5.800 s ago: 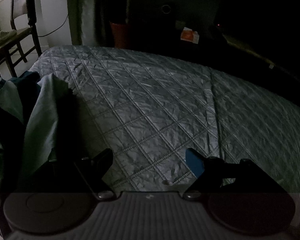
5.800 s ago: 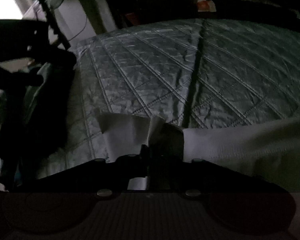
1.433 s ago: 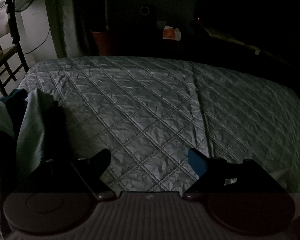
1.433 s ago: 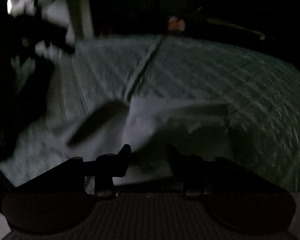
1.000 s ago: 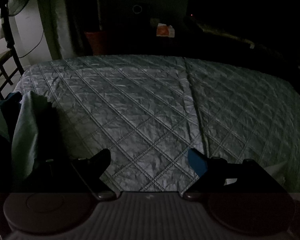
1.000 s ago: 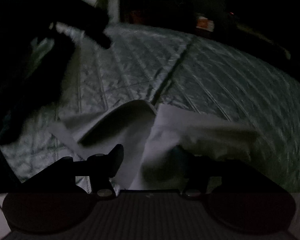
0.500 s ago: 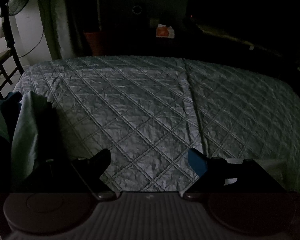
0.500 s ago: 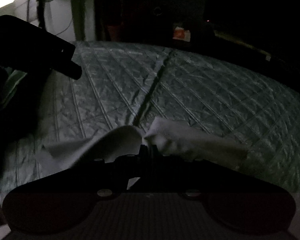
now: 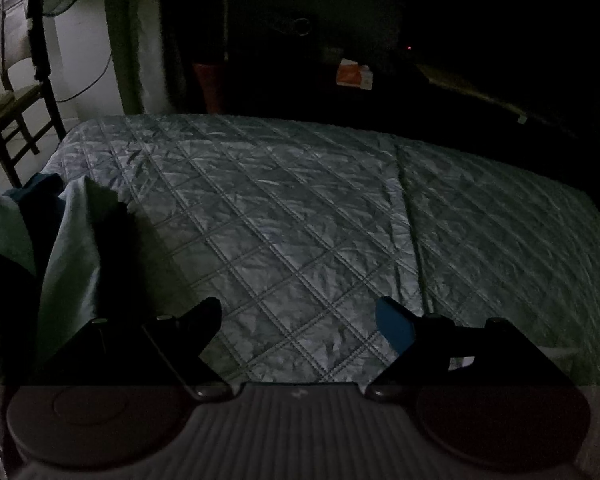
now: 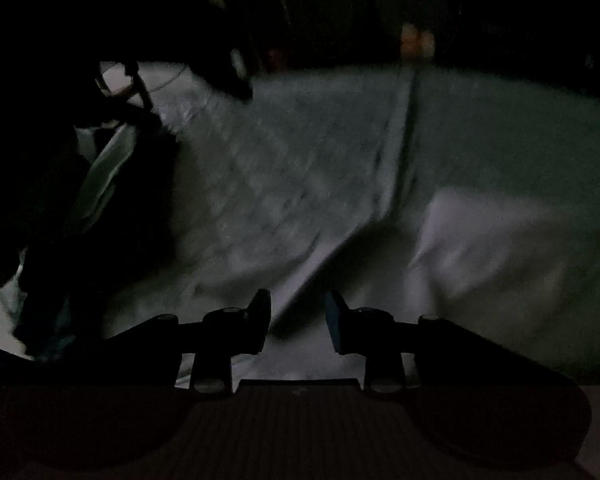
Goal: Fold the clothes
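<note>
The room is dark. A white garment (image 10: 480,248) lies on the grey quilted bed (image 9: 300,208), spread in front of and to the right of my right gripper (image 10: 298,312). That gripper is open and empty, its tips just above the cloth; the view is blurred. My left gripper (image 9: 298,320) is open wide and empty, low over the bare quilt. A sliver of the white garment (image 9: 466,360) shows behind its right finger.
A heap of blue and pale clothes (image 9: 60,240) lies at the bed's left edge. A wooden chair (image 9: 8,112) and a fan stand beyond it. The left gripper's dark shape (image 10: 100,60) fills the upper left of the right wrist view.
My right gripper was shut on the white garment half a second ago; it is now open and the cloth lies loose. The left gripper stayed open and shifted only slightly.
</note>
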The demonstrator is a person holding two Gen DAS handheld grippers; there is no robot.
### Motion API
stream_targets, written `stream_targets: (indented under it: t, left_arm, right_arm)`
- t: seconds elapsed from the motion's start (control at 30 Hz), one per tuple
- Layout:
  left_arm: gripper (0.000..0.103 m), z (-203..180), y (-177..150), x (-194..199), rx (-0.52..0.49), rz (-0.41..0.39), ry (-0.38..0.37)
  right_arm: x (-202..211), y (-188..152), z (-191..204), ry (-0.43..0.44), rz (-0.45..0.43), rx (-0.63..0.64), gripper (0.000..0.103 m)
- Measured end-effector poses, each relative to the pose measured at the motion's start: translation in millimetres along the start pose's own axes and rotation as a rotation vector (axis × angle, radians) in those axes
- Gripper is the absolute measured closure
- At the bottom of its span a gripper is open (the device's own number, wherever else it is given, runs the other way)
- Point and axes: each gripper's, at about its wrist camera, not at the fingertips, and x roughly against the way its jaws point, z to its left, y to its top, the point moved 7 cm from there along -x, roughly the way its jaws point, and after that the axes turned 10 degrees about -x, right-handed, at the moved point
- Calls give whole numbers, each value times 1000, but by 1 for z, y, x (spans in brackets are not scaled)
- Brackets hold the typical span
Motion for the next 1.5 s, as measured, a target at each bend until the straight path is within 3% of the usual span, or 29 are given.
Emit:
stream_targets:
  t: [0.07, 0.3, 0.37, 0.4, 0.57, 0.8, 0.97, 1.13, 1.3, 1.4, 1.5]
  left_arm:
    - [21, 2, 2, 2, 5, -6, -3]
    - [21, 2, 5, 4, 6, -14, -13]
    - [21, 4, 4, 3, 12, -10, -10]
    - [21, 5, 4, 3, 15, -9, -8]
    - [21, 5, 3, 4, 17, -13, -8]
    - [21, -1, 2, 1, 4, -4, -11]
    - [21, -9, 1, -1, -18, 2, -17]
    - [21, -18, -1, -3, -37, 7, -22]
    - [21, -26, -3, -6, -60, 14, -27]
    - [21, -31, -3, -8, -72, 17, -30]
    - [21, -37, -4, -10, -84, 23, -32]
  right_arm:
    - [-11, -9, 0, 18, 28, -47, 65]
    - [-24, -6, 8, 66, -22, -114, 64]
    - [-27, -5, 8, 70, -27, -124, 81]
    - [-27, -4, 8, 66, -27, -123, 100]
    - [-10, 5, 1, 70, -61, -122, 101]
    - [61, 52, -9, 114, -159, -82, 101]
    - [111, 82, -57, 109, -222, -142, 101]
    - [125, 98, -121, 99, -241, -190, 100]
    - [107, 85, -191, -252, -210, -212, 91]
    - [115, 73, -179, -246, -256, -201, 90]
    - [106, 58, -128, -152, -234, -66, 83]
